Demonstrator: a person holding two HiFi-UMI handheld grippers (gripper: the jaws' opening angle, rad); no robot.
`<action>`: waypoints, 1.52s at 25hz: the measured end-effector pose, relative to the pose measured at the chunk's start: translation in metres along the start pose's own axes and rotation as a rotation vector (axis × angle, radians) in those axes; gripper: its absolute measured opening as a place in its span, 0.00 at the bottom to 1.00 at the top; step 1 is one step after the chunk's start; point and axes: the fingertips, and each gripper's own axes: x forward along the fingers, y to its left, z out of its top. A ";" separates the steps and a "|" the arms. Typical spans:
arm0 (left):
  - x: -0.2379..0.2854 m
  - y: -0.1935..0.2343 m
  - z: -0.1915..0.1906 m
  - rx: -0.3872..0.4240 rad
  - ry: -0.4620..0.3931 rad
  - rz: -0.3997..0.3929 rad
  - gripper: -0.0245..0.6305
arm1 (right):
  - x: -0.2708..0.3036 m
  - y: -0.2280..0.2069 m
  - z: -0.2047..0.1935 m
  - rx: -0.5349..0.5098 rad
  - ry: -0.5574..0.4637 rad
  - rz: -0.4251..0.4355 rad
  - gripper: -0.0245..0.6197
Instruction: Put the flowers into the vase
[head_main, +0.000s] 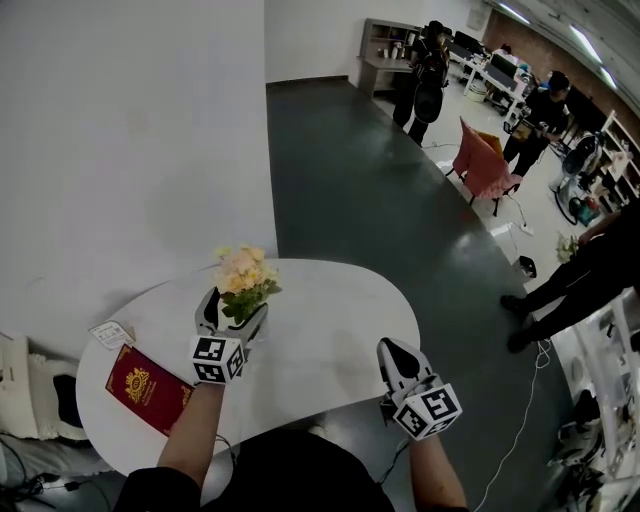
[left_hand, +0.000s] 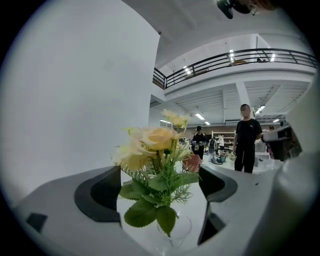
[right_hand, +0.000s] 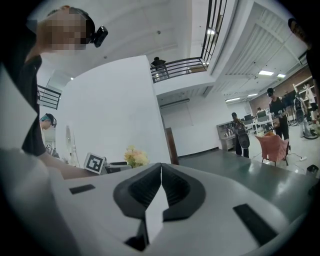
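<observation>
Both forearms rise from the bottom of the head view, each ending in a smooth grey plastic gripper with black-lined jaws and a white cube of black square markers.

The left gripper (head_main: 232, 316) has its jaws spread wide on either side of a small bunch of pale yellow and cream artificial flowers (head_main: 243, 275) with soft, ruffled petals and flat, dull green leaves. Its pads do not press on the bunch. The stems stand upright in a clear, round-mouthed glass vase (left_hand: 175, 230), so the flowers are already in it. The vase rests on the left half of a white, smooth-topped desk (head_main: 330, 310) with rounded ends.

The right gripper (head_main: 392, 352) has its jaws closed tip to tip with nothing between them. It sits over the desk's near right edge, well apart from the flowers.

Bare desk lies between the two grippers and beyond the vase. Near the desk's left end lie a dark red booklet (head_main: 147, 388) with a gold emblem and, just beyond it, a small white card (head_main: 110, 333). A plain white wall (head_main: 130, 130) stands behind the desk. To its right, glossy dark grey floor (head_main: 380, 200) runs open toward a salmon-pink chair (head_main: 483, 165).
</observation>
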 end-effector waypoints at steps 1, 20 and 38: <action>-0.002 -0.001 0.000 0.002 0.002 0.002 0.76 | -0.003 0.000 0.000 -0.001 -0.003 0.001 0.07; -0.036 -0.024 0.007 0.009 0.009 0.065 0.76 | -0.076 -0.006 0.016 -0.024 -0.055 -0.006 0.07; -0.116 -0.058 0.027 -0.008 -0.101 0.115 0.44 | -0.105 0.024 0.016 -0.025 -0.086 0.080 0.07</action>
